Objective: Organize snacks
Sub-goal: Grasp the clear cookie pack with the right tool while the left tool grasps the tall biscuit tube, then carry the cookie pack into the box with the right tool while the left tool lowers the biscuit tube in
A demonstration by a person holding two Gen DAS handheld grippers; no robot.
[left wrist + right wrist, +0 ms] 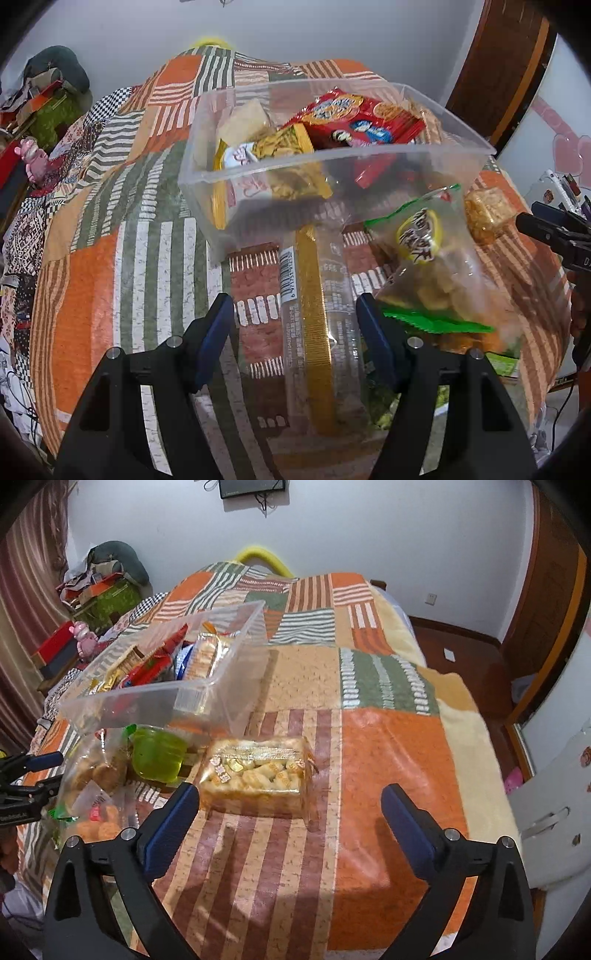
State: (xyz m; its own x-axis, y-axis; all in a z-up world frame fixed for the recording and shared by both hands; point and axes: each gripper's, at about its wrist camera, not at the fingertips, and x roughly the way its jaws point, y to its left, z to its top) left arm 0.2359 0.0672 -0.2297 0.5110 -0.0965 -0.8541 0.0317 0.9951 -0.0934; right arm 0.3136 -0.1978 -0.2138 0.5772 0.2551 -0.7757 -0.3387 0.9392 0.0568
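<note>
Patchwork bedspread (388, 760) in orange, green and striped blocks, draped right over the bed's edges. Pink plush toy (84, 637) off the far left edge, beside a red box (55, 648). Messy pile of clothes and boxes (107, 579) further back. Yellow curved thing (264, 559) poking up behind the far edge. Dark screen (253, 487) up on the wall.
</note>
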